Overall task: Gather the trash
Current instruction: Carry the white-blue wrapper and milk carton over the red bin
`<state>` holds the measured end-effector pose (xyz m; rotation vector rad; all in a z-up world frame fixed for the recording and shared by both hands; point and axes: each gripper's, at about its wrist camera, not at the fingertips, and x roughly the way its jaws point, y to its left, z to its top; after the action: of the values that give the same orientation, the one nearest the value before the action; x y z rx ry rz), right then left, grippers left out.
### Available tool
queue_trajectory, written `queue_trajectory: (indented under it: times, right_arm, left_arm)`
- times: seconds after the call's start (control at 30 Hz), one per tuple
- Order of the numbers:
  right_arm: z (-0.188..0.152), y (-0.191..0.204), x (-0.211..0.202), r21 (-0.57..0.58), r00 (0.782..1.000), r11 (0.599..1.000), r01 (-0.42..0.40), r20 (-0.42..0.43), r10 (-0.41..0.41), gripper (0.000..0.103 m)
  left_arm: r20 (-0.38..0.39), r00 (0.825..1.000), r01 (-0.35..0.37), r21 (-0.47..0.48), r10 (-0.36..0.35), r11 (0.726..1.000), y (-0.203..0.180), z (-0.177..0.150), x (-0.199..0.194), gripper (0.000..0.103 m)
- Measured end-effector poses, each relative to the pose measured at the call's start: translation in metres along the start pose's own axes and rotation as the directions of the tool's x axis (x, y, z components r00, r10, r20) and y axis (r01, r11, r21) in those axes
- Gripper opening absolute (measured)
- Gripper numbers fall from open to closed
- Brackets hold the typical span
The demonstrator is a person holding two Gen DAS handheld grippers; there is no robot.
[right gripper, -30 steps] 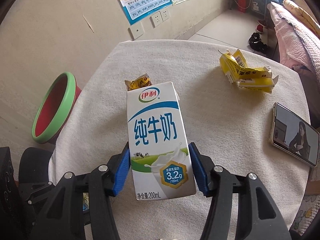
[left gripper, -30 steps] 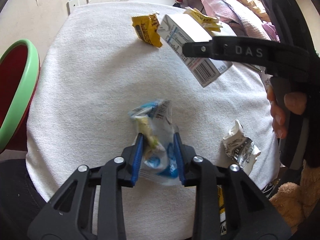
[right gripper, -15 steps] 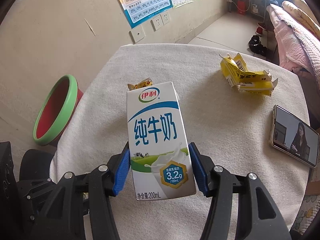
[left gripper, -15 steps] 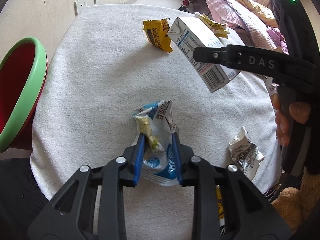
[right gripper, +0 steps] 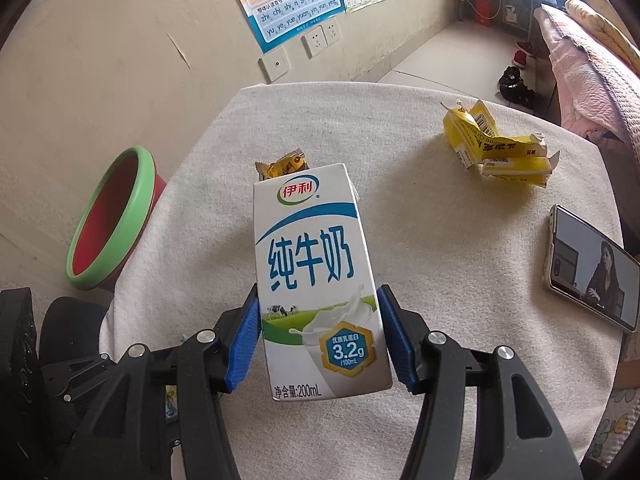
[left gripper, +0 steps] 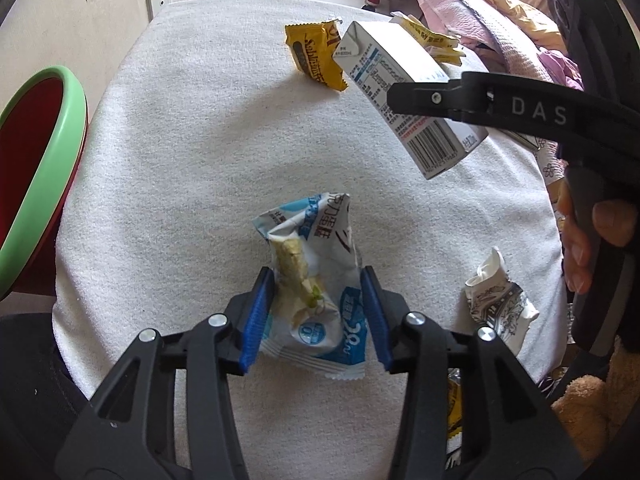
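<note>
Since the earlier frame our left gripper (left gripper: 316,312) widened around the crinkled blue-and-white snack wrapper (left gripper: 316,280) at lower centre; whether its pads still touched, we couldn't tell. Our right gripper (right gripper: 318,330) stayed clamped on the white-and-blue milk carton (right gripper: 316,280), mid-frame above the white cloth-covered table (right gripper: 440,248).

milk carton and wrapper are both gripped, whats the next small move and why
Probably swing both to the left, toward the green-rimmed red bin. The right tool is clamped on the milk carton, held clear of the table, and the left tool pinches the blue-white snack wrapper; the bin sits open beside the table's left edge.
</note>
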<state>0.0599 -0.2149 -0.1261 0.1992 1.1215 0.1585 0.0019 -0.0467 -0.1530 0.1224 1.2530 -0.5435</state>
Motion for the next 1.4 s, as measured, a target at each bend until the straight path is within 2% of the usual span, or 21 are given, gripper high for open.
queue_trajectory:
  times: [0.07, 0.4, 0.47, 1.0, 1.4]
  right_arm:
    - [0.000, 0.001, 0.000, -0.002, 1.000, 1.000, -0.001, 0.000, 0.001, 0.055]
    - [-0.002, 0.008, -0.004, -0.018, 1.000, 0.999, -0.028, 0.007, 0.028, 0.055]
    - [-0.001, 0.012, -0.008, -0.033, 0.999, 0.999, -0.031, 0.020, 0.032, 0.055]
    - [-0.003, 0.020, -0.009, -0.062, 0.999, 0.997, -0.037, 0.026, 0.039, 0.055]
    - [-0.006, 0.054, -0.016, -0.124, 0.995, 0.988, -0.089, 0.027, 0.093, 0.055]
  left_arm:
    - [0.004, 1.000, -0.008, 0.001, 0.008, 1.000, -0.001, 0.000, 0.002, 0.032]
    - [0.060, 0.998, -0.014, -0.031, 0.016, 0.999, 0.006, 0.003, -0.010, 0.027]
    - [0.069, 0.997, -0.016, -0.042, 0.019, 0.999, 0.008, 0.004, -0.013, 0.021]
    - [0.135, 0.989, -0.044, -0.092, 0.056, 0.995, 0.029, 0.010, -0.033, 0.020]
    - [0.208, 0.967, -0.100, -0.221, 0.147, 0.970, 0.076, 0.021, -0.060, 0.020]
